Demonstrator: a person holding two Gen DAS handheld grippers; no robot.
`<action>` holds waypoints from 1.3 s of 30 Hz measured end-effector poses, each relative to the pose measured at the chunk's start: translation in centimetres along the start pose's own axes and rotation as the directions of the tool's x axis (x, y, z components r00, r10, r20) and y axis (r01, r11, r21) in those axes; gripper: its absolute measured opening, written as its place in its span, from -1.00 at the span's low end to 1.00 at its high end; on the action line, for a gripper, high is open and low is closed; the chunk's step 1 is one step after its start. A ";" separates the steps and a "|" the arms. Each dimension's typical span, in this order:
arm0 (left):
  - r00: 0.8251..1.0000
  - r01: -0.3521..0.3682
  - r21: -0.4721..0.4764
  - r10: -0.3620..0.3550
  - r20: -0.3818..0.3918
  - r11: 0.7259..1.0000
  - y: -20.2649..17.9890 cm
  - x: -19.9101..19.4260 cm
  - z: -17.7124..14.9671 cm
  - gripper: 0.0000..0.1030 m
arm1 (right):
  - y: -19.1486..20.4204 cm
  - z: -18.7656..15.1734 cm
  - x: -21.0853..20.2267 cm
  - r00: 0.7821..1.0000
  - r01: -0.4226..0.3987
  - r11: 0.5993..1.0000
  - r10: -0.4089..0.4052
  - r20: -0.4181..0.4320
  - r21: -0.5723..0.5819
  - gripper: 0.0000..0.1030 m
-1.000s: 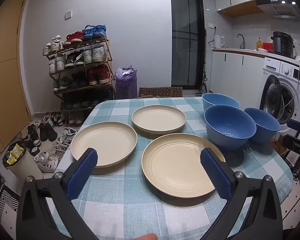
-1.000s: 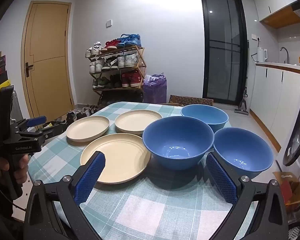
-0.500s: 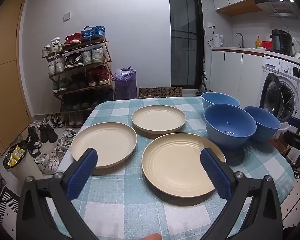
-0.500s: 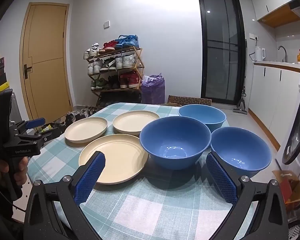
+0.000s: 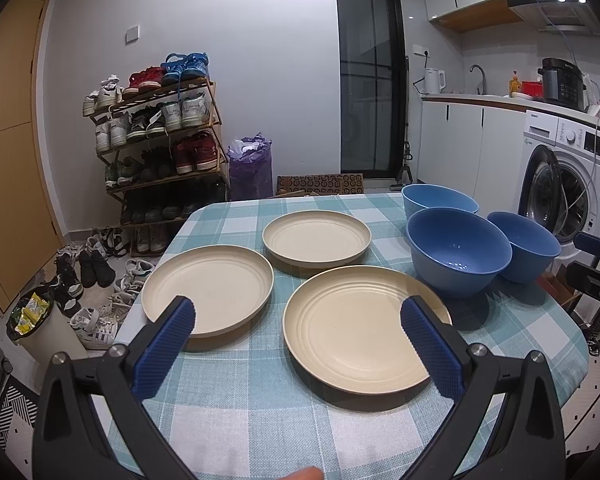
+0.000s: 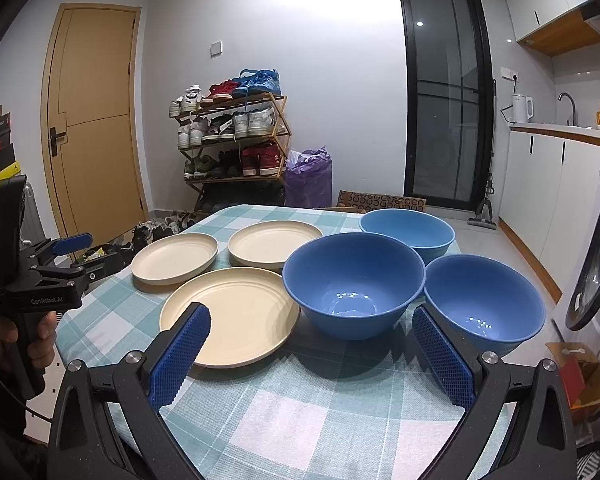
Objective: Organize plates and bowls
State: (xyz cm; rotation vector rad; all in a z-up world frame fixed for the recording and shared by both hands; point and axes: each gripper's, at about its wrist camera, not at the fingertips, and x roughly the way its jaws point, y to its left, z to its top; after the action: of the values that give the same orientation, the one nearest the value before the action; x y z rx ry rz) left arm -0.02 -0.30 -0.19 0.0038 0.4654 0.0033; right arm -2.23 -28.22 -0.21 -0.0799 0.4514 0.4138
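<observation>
Left wrist view: left gripper [image 5: 296,316] spread wide and empty over the table [image 5: 260,392] near edge; three cream plates [image 5: 360,328] mid-table, three blue bowls [image 5: 458,254] toward the right edge.

Right wrist view: right gripper [image 6: 310,326] likewise gaping, nothing held, before the largest bowl [image 6: 354,284].

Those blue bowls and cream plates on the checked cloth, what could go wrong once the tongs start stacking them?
Three things, I'd guess. The right-hand bowl sits near the table's edge, so a nudge might send it off. The big bowl crowds the nearest plate, leaving little room for the right tongs to slip between. The left tongs are open; a smooth, shallow plate rim could slide out of a weak pinch.
</observation>
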 end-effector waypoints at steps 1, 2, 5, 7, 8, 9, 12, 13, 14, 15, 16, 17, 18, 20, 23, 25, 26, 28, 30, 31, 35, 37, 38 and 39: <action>1.000 -0.001 0.002 0.001 -0.002 1.000 -0.1 0.0 0.0 1.00 | 0.0 0.0 0.0 1.000 0.000 1.000 0.000 0.000 0.000 0.99; 1.000 -0.001 0.004 0.001 -0.002 1.000 -0.1 0.1 0.0 1.00 | 0.1 0.0 0.0 1.000 0.001 1.000 -0.001 0.001 0.000 0.99; 1.000 -0.003 0.007 0.003 -0.005 1.000 -0.1 0.1 -0.1 1.00 | 0.0 0.0 0.0 1.000 0.000 1.000 0.000 0.000 0.001 0.99; 1.000 -0.001 0.005 0.001 -0.005 1.000 -0.1 0.1 -0.2 1.00 | 0.0 0.0 0.0 1.000 0.000 1.000 0.000 0.000 0.000 0.99; 1.000 -0.001 0.005 0.001 -0.007 1.000 0.0 0.1 -0.2 1.00 | 0.0 0.0 0.0 1.000 0.000 1.000 0.000 0.000 0.001 0.99; 1.000 -0.002 0.007 0.002 -0.009 1.000 0.0 0.1 -0.2 1.00 | 0.0 0.0 0.0 1.000 -0.001 1.000 0.001 -0.001 0.001 0.99; 1.000 -0.007 0.010 0.007 -0.009 1.000 0.1 0.1 -0.2 1.00 | 0.1 0.0 0.0 1.000 0.002 1.000 -0.002 0.000 0.002 0.99; 1.000 -0.007 0.009 0.007 -0.010 1.000 0.1 0.1 -0.2 1.00 | 0.0 -0.1 0.0 1.000 0.001 1.000 -0.001 0.000 0.003 0.99; 1.000 -0.006 0.008 0.006 -0.010 1.000 0.1 0.1 -0.2 1.00 | 0.1 0.0 0.0 1.000 0.002 1.000 -0.002 -0.001 0.002 0.99; 1.000 -0.005 0.008 0.005 -0.009 1.000 0.1 0.1 -0.2 1.00 | 0.1 0.0 0.0 1.000 0.002 1.000 -0.002 0.001 0.001 0.99; 1.000 -0.005 0.009 0.005 -0.010 1.000 0.1 0.1 -0.2 1.00 | 0.1 -0.1 0.0 1.000 0.001 1.000 -0.001 0.001 0.002 0.99; 1.000 -0.007 0.012 0.007 -0.012 1.000 0.1 0.1 -0.2 1.00 | 0.1 -0.1 0.0 1.000 0.000 1.000 0.000 0.000 0.002 0.99; 1.000 -0.009 0.012 0.009 -0.012 1.000 0.1 0.1 -0.2 1.00 | 0.1 -0.1 0.0 1.000 0.000 1.000 0.000 0.001 0.002 0.99; 1.000 -0.007 0.014 0.008 -0.012 1.000 0.1 0.1 -0.2 1.00 | 0.1 -0.1 0.0 1.000 -0.001 1.000 0.001 -0.002 0.003 0.99; 1.000 -0.011 0.015 0.011 -0.009 1.000 0.1 0.1 -0.2 1.00 | 0.2 -0.2 0.1 1.000 -0.004 1.000 0.004 -0.004 0.001 0.99; 1.000 -0.010 0.016 0.010 -0.009 1.000 0.1 0.1 -0.2 1.00 | 0.1 -0.2 0.2 1.000 -0.004 1.000 0.004 -0.005 0.001 0.99; 1.000 -0.009 0.016 0.010 -0.008 1.000 0.1 0.1 -0.2 1.00 | 0.1 -0.2 0.3 1.000 -0.005 1.000 0.005 -0.006 0.001 0.99; 1.000 -0.009 0.019 0.010 -0.007 1.000 0.0 0.1 -0.2 1.00 | 0.1 -0.2 0.3 1.000 -0.004 1.000 0.004 -0.004 0.001 0.99; 1.000 -0.011 0.020 0.011 -0.007 1.000 0.0 0.1 -0.2 1.00 | 0.1 -0.2 0.3 1.000 -0.005 1.000 0.005 -0.005 0.000 0.99; 1.000 -0.009 0.019 0.009 -0.006 1.000 0.0 0.1 -0.2 1.00 | 0.1 -0.2 0.3 1.000 -0.005 1.000 0.005 -0.006 -0.001 0.99; 1.000 -0.011 0.021 0.011 -0.006 1.000 0.0 0.1 -0.2 1.00 | 0.2 -0.3 0.6 1.000 -0.009 1.000 0.009 -0.008 -0.001 0.99; 1.000 -0.011 0.021 0.011 -0.007 1.000 0.0 0.1 -0.2 1.00 | 0.2 -0.3 0.8 1.000 -0.011 1.000 0.011 -0.010 0.001 0.99; 1.000 -0.012 0.021 0.012 -0.007 1.000 0.1 0.1 -0.2 1.00 | 0.2 -0.3 0.8 1.000 -0.011 1.000 0.011 -0.011 0.000 0.99; 1.000 -0.012 0.020 0.012 -0.007 1.000 0.1 0.1 -0.2 1.00 | 0.2 -0.4 1.0 1.000 -0.012 1.000 0.012 -0.012 0.000 0.99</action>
State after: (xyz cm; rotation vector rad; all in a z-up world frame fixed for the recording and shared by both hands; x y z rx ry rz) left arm -0.02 -0.22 -0.44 0.0260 0.4726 0.0109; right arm -1.71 -27.71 -0.99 -0.0800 0.4636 0.4252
